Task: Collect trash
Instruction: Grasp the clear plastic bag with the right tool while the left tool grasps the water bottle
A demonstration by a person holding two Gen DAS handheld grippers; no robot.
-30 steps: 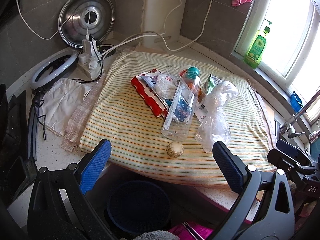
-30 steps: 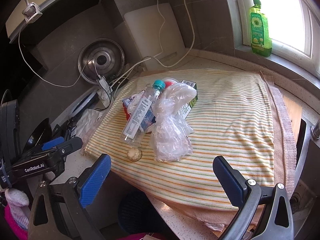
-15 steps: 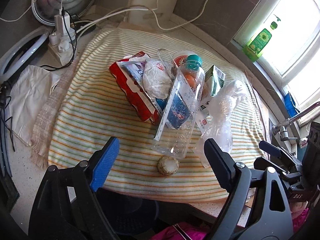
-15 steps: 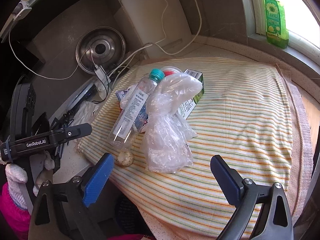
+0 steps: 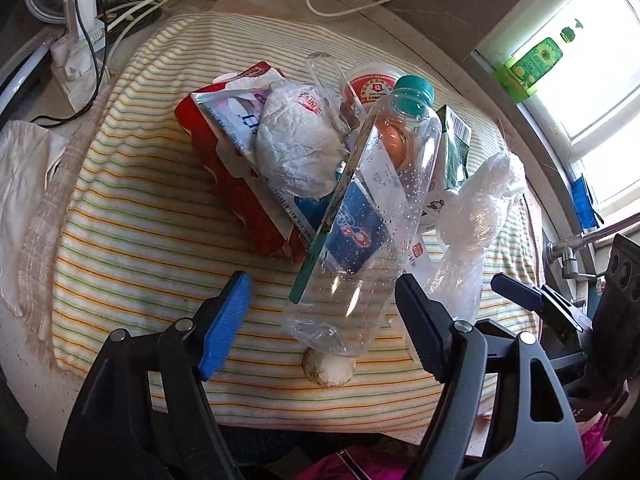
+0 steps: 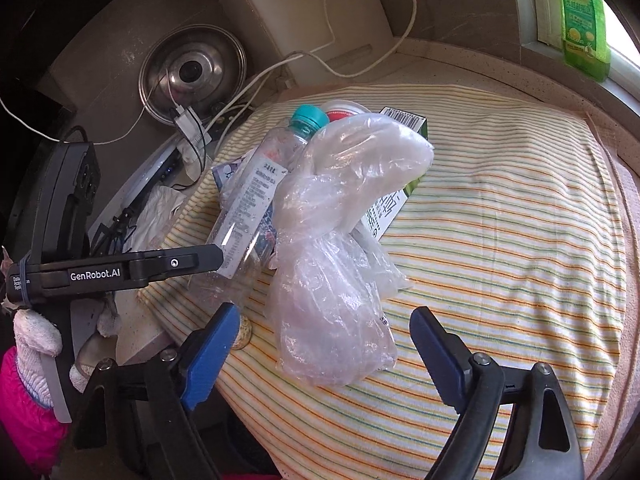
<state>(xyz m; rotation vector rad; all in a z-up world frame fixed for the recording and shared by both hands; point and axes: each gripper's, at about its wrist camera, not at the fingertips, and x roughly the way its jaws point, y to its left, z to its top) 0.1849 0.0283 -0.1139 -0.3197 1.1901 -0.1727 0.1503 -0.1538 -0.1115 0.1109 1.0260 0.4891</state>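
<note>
A pile of trash lies on a striped cloth (image 5: 132, 236). A clear plastic bottle (image 5: 360, 232) with a teal cap lies tilted toward me; my open left gripper (image 5: 322, 316) straddles its base without touching it. A small round lump (image 5: 329, 370) sits below the base. A red packet (image 5: 240, 184), a crumpled white wrapper (image 5: 300, 140) and a green carton (image 5: 454, 152) lie behind. A clear plastic bag (image 6: 332, 248) lies to the right; my open right gripper (image 6: 326, 348) straddles its near end. The bottle (image 6: 248, 196) also shows there.
A power strip with cables (image 5: 78, 52) and a white cloth (image 5: 20, 176) lie left of the striped cloth. A metal pan lid (image 6: 192, 76) leans on the back wall. A green soap bottle (image 6: 580, 16) stands on the windowsill. A tap (image 5: 572, 248) is at right.
Both grippers have moved forward and down toward the pile. The left now frames the bottle's base, the right frames the plastic bag. Nothing has been picked up.
</note>
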